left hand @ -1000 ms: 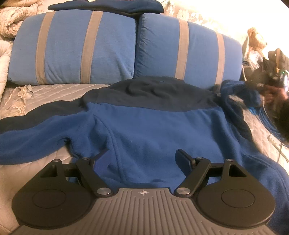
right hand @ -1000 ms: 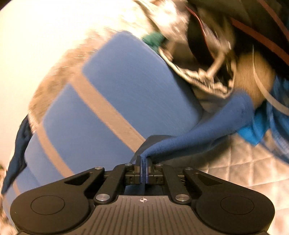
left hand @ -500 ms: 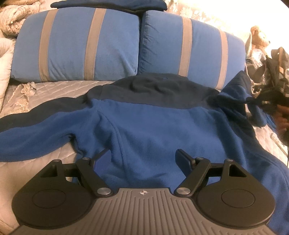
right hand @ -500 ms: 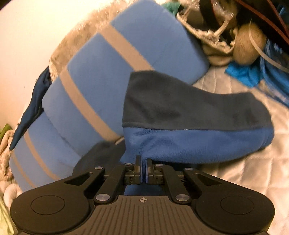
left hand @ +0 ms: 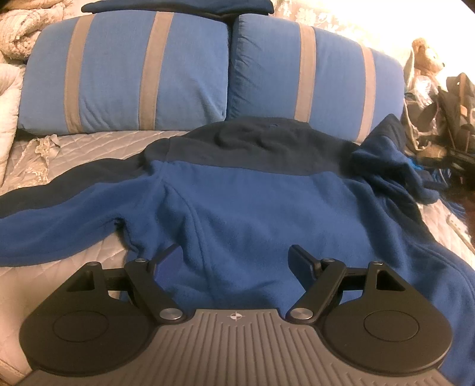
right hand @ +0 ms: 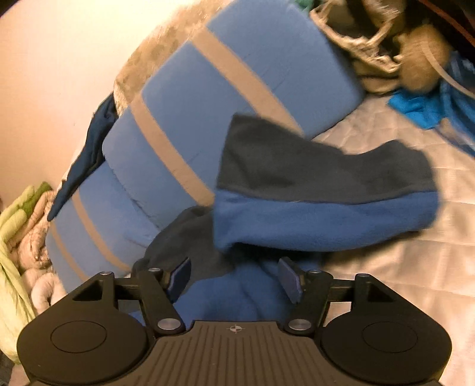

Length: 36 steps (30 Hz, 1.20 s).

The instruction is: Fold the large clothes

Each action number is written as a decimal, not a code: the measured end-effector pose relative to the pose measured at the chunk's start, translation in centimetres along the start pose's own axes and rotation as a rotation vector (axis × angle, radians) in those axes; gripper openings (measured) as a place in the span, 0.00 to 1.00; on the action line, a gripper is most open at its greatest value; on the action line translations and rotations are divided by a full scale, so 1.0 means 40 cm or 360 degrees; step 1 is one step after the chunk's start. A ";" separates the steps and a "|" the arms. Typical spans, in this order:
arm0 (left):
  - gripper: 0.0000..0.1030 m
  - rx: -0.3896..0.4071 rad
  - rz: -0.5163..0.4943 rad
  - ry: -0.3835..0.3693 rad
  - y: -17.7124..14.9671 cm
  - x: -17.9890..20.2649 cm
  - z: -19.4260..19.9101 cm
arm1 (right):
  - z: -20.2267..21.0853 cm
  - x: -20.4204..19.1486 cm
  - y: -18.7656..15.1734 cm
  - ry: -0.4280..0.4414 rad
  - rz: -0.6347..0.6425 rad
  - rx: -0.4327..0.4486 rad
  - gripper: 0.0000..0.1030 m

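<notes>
A blue fleece jacket (left hand: 252, 207) with dark navy shoulders lies spread on the quilted bed, back up. Its one sleeve (left hand: 59, 216) stretches out flat to the left. The other sleeve (right hand: 323, 199) is doubled back in a loose heap at the jacket's right shoulder (left hand: 386, 160). My left gripper (left hand: 234, 258) hovers open over the lower body of the jacket, nothing between its fingers. In the right wrist view my right gripper (right hand: 234, 277) stands open just short of the heaped sleeve, with blue fleece lying under the gap between its fingers.
Two blue pillows (left hand: 136, 74) with grey stripes lean along the head of the bed (left hand: 89, 148), a dark folded garment (left hand: 178, 6) on top. Bags and clutter (left hand: 445, 118) crowd the right side. Pale bedding (right hand: 17, 237) is bunched at the far side.
The right gripper opened and let go of the sleeve, which dropped doubled back near the right shoulder. The left gripper barely moved.
</notes>
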<state>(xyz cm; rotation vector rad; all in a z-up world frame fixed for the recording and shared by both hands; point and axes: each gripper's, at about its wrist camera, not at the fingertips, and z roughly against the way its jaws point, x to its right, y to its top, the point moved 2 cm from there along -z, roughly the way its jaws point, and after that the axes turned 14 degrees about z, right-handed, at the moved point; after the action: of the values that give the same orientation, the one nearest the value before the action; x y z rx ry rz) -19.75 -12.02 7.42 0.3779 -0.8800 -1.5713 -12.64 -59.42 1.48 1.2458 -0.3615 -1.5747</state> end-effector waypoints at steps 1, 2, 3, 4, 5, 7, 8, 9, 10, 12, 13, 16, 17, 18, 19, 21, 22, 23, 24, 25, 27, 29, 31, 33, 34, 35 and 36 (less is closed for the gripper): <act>0.76 -0.0001 0.0000 -0.0002 0.000 -0.001 -0.001 | 0.018 0.017 0.000 -0.0007 -0.0026 0.0014 0.71; 0.76 -0.0002 0.0000 -0.0004 0.000 -0.002 -0.001 | 0.040 0.040 -0.003 -0.0035 -0.0065 0.0035 0.71; 0.76 -0.0003 0.0002 -0.0003 0.000 0.000 -0.001 | 0.056 0.062 -0.005 -0.0064 -0.0101 0.0052 0.71; 0.76 -0.0003 0.0002 -0.0003 0.000 0.000 -0.001 | 0.073 0.088 -0.008 -0.0097 -0.0147 0.0068 0.71; 0.76 -0.0004 0.0002 -0.0003 0.000 0.000 -0.001 | 0.082 0.111 -0.010 -0.0127 -0.0193 0.0080 0.71; 0.76 -0.0006 0.0003 0.0000 0.000 0.001 -0.001 | 0.098 0.159 -0.021 -0.0206 -0.0328 0.0096 0.70; 0.76 -0.0006 0.0002 0.0002 0.000 0.003 -0.002 | 0.103 0.179 -0.027 -0.0226 -0.0390 0.0100 0.69; 0.76 -0.0005 0.0001 0.0005 -0.001 0.005 -0.002 | 0.107 0.196 -0.034 -0.0233 -0.0445 0.0104 0.67; 0.76 -0.0005 0.0000 0.0007 -0.001 0.006 -0.002 | 0.109 0.210 -0.042 -0.0257 -0.0500 0.0102 0.65; 0.76 -0.0007 -0.0003 0.0009 -0.002 0.008 -0.002 | 0.106 0.228 -0.059 -0.0312 -0.0575 0.0091 0.65; 0.76 -0.0007 -0.0003 0.0010 -0.002 0.008 -0.002 | 0.100 0.235 -0.066 -0.0321 -0.0598 0.0091 0.65; 0.76 -0.0011 -0.0007 0.0014 -0.003 0.010 -0.002 | 0.079 0.256 -0.079 -0.0329 -0.0665 0.0156 0.65; 0.76 -0.0012 -0.0008 0.0015 -0.002 0.009 -0.003 | 0.072 0.260 -0.078 -0.0334 -0.0685 0.0191 0.65; 0.76 -0.0012 -0.0010 0.0017 -0.002 0.009 -0.004 | 0.071 0.263 -0.080 -0.0338 -0.0699 0.0222 0.65; 0.76 -0.0012 -0.0013 0.0020 -0.002 0.009 -0.004 | 0.065 0.268 -0.081 -0.0347 -0.0708 0.0256 0.65; 0.76 -0.0015 -0.0018 0.0027 -0.003 0.011 -0.005 | 0.052 0.273 -0.075 -0.0377 -0.0689 0.0310 0.56; 0.76 -0.0016 -0.0020 0.0030 -0.003 0.011 -0.005 | 0.041 0.273 -0.068 -0.0408 -0.0647 0.0315 0.47; 0.76 -0.0017 -0.0022 0.0033 -0.004 0.012 -0.005 | 0.030 0.275 -0.057 -0.0455 -0.0603 0.0291 0.30; 0.76 -0.0018 -0.0023 0.0036 -0.004 0.012 -0.006 | 0.020 0.274 -0.045 -0.0507 -0.0543 0.0262 0.25; 0.76 -0.0018 -0.0024 0.0038 -0.004 0.013 -0.006 | 0.017 0.268 -0.030 -0.0549 -0.0457 0.0237 0.24; 0.76 -0.0018 -0.0025 0.0039 -0.003 0.013 -0.007 | 0.021 0.235 0.008 -0.0677 -0.0184 0.0214 0.22; 0.76 -0.0019 -0.0025 0.0038 -0.004 0.013 -0.007 | 0.027 0.189 0.038 -0.0838 0.0145 0.0147 0.22; 0.76 -0.0020 -0.0024 0.0036 -0.004 0.013 -0.006 | 0.035 0.160 0.041 -0.0949 0.0329 0.0066 0.24; 0.76 -0.0019 -0.0022 0.0035 -0.005 0.013 -0.006 | 0.041 0.144 0.029 -0.0933 0.0417 -0.0060 0.31; 0.76 -0.0017 -0.0022 0.0035 -0.005 0.013 -0.004 | 0.047 0.139 0.020 -0.0900 0.0437 -0.0098 0.36; 0.76 -0.0016 -0.0021 0.0034 -0.005 0.012 -0.004 | 0.056 0.136 0.011 -0.0877 0.0450 -0.0115 0.50; 0.76 -0.0016 -0.0021 0.0033 -0.006 0.012 -0.003 | 0.072 0.134 0.004 -0.0867 0.0454 -0.0100 0.62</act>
<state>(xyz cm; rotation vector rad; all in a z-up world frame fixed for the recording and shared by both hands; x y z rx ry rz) -19.92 -12.54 7.28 0.3930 -0.8549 -1.5807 -14.49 -65.00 -0.03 0.6629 -0.7918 -1.6390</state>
